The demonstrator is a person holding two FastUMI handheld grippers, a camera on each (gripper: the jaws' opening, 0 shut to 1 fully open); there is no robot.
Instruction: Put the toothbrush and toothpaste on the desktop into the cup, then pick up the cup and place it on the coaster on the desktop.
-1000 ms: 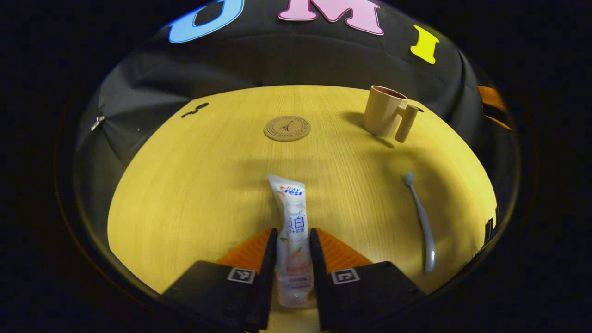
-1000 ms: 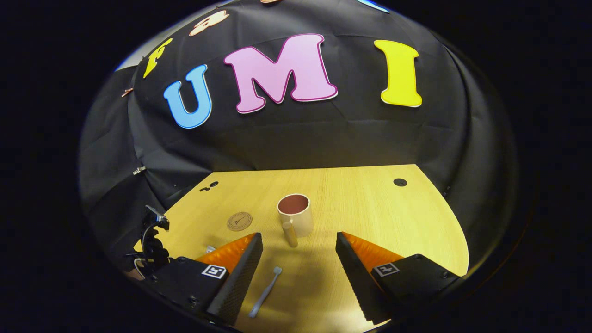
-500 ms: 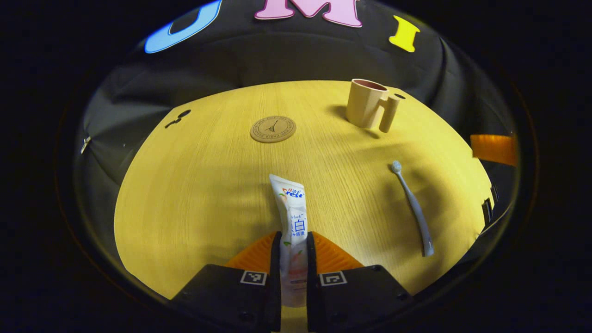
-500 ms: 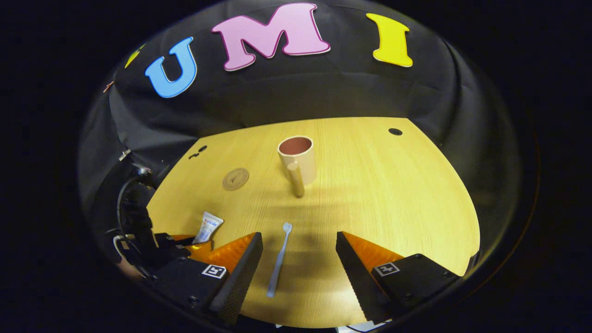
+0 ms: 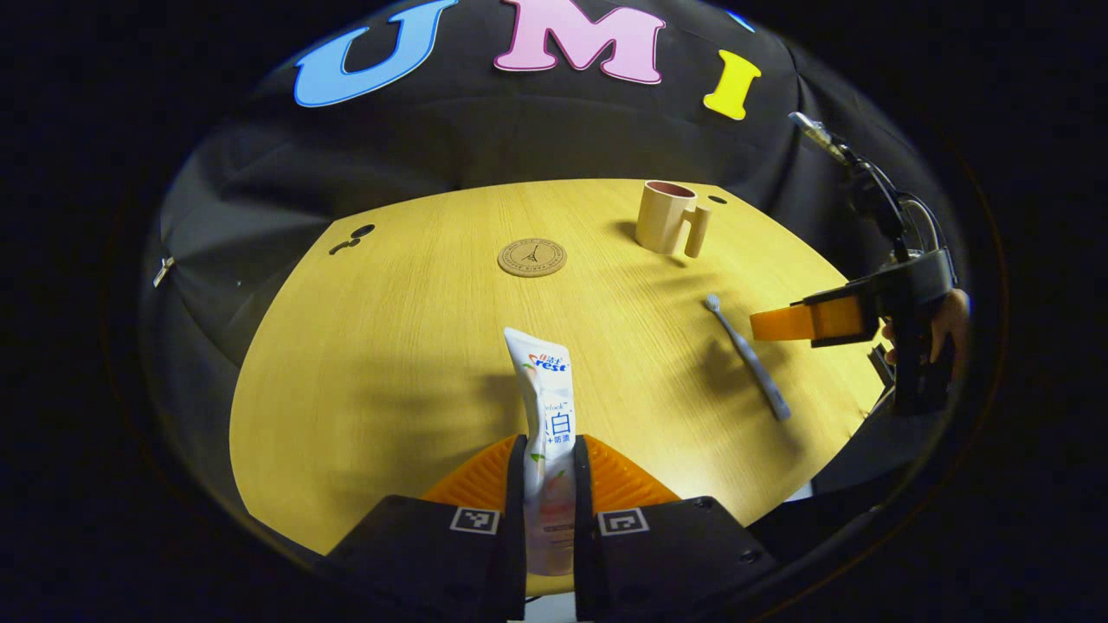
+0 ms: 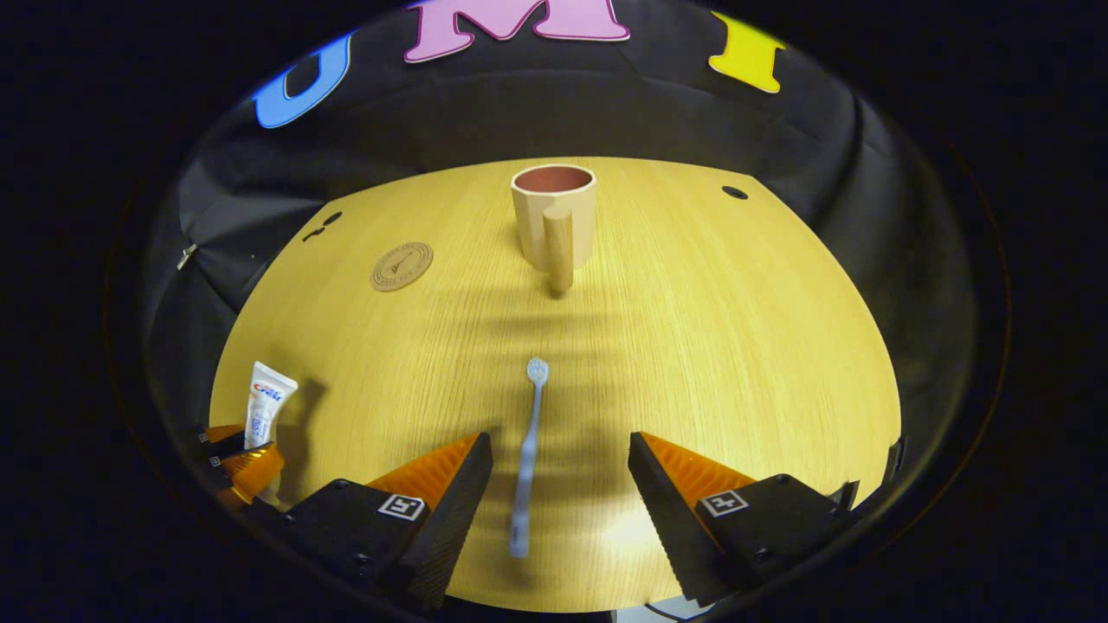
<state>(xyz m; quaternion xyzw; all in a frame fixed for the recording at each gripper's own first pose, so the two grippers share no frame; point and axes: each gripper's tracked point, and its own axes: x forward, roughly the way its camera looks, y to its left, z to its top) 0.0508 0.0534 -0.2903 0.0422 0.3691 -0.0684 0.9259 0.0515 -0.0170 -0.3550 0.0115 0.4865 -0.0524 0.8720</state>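
My left gripper (image 5: 549, 484) is shut on the white toothpaste tube (image 5: 547, 398), which sticks forward, lifted off the wooden desktop (image 5: 415, 346). In the right gripper view the same tube (image 6: 263, 405) stands tilted at the far left, held by the left gripper (image 6: 238, 459). My right gripper (image 6: 561, 484) is open above the desk, its fingers on either side of the grey toothbrush (image 6: 526, 459), which lies flat. The toothbrush (image 5: 746, 356) lies near the right gripper (image 5: 814, 320) in the left gripper view. The beige cup (image 6: 554, 216) stands upright with its handle toward me. A round coaster (image 6: 402, 266) lies to its left.
The cup (image 5: 666, 218) and coaster (image 5: 531, 257) sit toward the desk's far side. A small dark hole (image 6: 734, 192) marks the desk at the far right, and another pair of holes (image 6: 322, 225) at the far left. A hand (image 5: 943, 324) holds the right gripper.
My left gripper closed on the toothpaste and raised it off the desk. My right gripper came forward and down over the toothbrush, staying open.
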